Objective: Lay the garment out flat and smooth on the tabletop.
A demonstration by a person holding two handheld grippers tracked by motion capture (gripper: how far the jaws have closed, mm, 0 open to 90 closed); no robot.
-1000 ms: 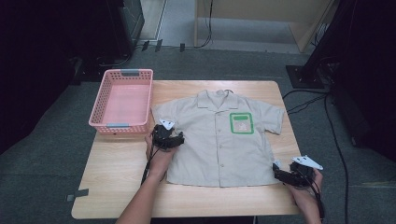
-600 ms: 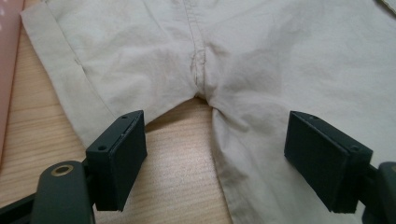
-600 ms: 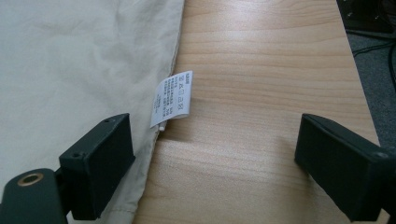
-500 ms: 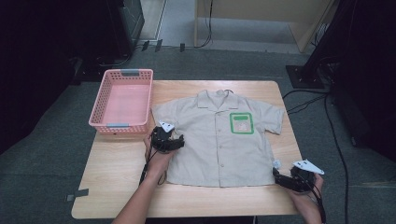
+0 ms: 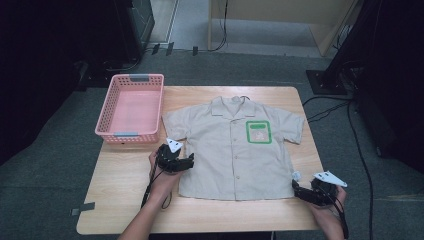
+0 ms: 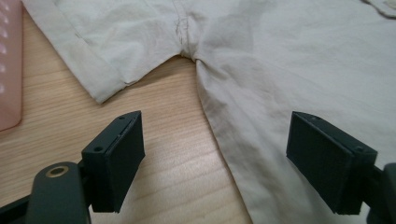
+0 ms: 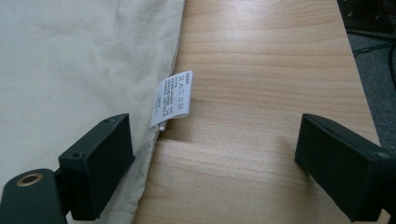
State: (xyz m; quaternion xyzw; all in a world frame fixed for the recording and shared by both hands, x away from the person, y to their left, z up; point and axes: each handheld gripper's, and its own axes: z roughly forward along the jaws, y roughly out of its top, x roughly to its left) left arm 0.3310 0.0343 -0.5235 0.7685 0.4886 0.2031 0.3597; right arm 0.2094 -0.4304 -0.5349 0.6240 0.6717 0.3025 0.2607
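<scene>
Bare table [image 5: 125, 200] lies open left of shirt [image 5: 232, 150].

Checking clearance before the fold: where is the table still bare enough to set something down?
Bare wood lies on the table left of the shirt, below the pink basket, and in a thin front strip. The right edge past the sleeve is narrow. The left gripper crowds the shirt's side seam.

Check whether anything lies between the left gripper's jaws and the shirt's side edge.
Nothing visible does. The left gripper stands open, its jaws having just been opening, right at the shirt below the sleeve. One jaw is over bare table, the other over the cloth, with the side seam between them.
</scene>
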